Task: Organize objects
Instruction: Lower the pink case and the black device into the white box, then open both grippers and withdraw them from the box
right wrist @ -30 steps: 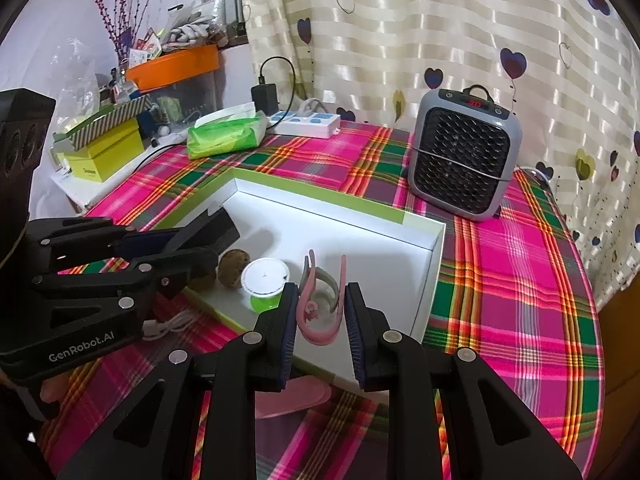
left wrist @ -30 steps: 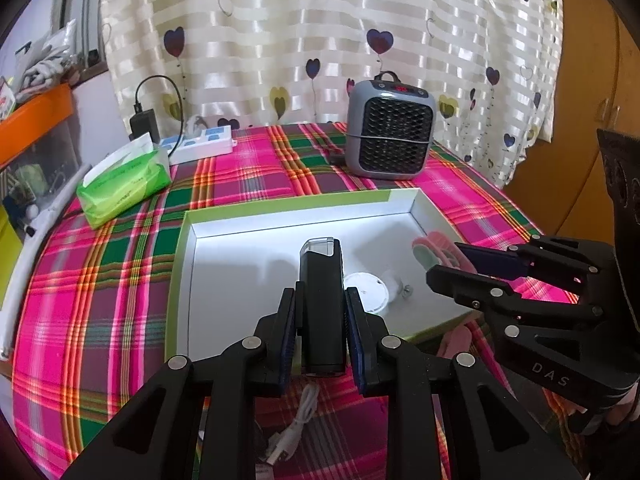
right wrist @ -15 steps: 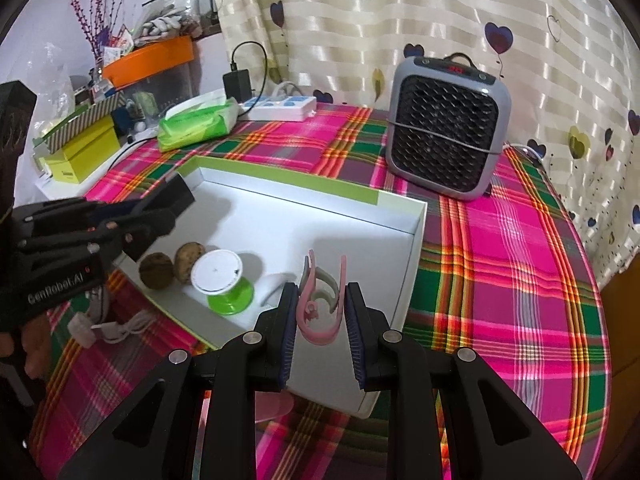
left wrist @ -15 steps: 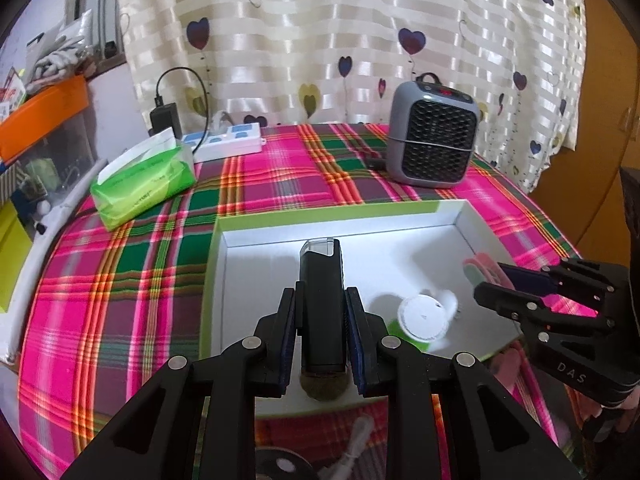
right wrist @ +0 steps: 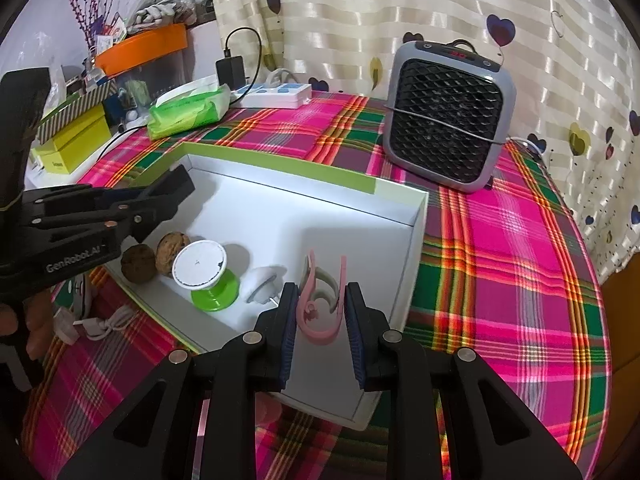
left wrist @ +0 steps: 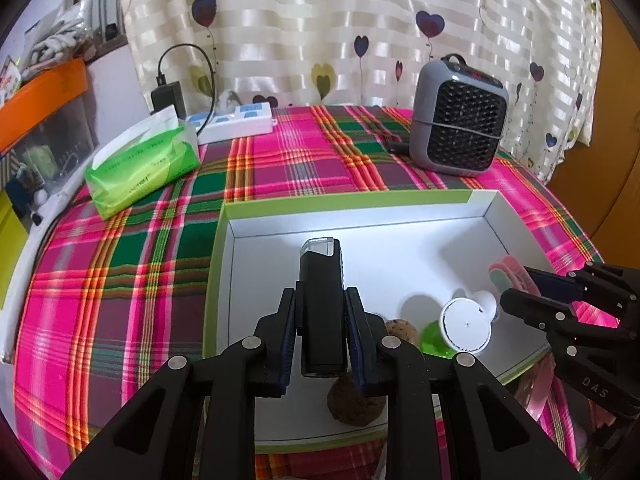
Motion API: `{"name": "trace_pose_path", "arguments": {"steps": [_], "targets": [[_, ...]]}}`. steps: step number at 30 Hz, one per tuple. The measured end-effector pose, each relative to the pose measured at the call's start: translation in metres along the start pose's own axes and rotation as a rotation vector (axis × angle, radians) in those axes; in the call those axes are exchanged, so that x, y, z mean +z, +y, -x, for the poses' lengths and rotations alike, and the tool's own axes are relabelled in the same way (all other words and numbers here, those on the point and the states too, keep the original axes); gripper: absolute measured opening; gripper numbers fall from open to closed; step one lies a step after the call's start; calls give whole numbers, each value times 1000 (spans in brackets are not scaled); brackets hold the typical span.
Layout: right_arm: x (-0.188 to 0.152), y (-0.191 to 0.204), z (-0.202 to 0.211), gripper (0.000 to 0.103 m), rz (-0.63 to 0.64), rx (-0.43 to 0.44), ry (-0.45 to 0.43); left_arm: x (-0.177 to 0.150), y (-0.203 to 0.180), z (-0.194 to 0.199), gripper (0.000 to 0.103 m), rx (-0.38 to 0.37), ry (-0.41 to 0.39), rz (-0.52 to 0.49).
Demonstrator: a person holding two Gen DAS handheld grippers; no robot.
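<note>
Glossy black slab-shaped lighter, curved pink clips, over white cardboard box.

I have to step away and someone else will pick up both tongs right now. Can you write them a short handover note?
Left tongs: shut on the black lighter-like stick, held over the white box.
Right tongs: shut on the pink clip, over the box's right side.
Already in the box: two brown balls, a green-and-white spool, a white plug.
Left on the tablecloth near the box: a white cable and a pink thing under the right tongs, partly hidden.
To do: set down both held items in the box, then likely collect the rest.
</note>
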State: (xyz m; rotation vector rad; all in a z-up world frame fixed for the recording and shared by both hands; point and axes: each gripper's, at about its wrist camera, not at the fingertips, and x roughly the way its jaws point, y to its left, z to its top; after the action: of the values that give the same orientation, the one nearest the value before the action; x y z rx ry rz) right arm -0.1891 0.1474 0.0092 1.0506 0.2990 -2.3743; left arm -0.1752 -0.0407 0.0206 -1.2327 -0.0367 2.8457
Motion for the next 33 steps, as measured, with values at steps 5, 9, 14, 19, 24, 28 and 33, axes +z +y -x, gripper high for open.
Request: {"name": "trace_pose_path", "arguments": {"steps": [5, 9, 14, 19, 24, 28, 33], "targets": [[0, 3, -2, 25, 12, 10, 8, -2, -4, -2, 21, -6, 16, -20], [1, 2, -2, 25, 11, 14, 8, -3, -6, -4, 21, -11, 37, -24], [1, 2, -2, 25, 11, 19, 0, -4, -6, -5, 21, -9, 49, -21], [0, 2, -2, 25, 8, 27, -9, -4, -7, -1, 21, -13, 40, -17], [-1, 1, 7, 25, -5, 36, -49, -5, -5, 11, 21, -30, 2, -2], [-1, 2, 17, 25, -15, 39, -89, -7, -7, 22, 21, -38, -24, 6], [-4, 8, 30, 25, -26, 45, -126, -13, -15, 37, 21, -47, -55, -4]]}}
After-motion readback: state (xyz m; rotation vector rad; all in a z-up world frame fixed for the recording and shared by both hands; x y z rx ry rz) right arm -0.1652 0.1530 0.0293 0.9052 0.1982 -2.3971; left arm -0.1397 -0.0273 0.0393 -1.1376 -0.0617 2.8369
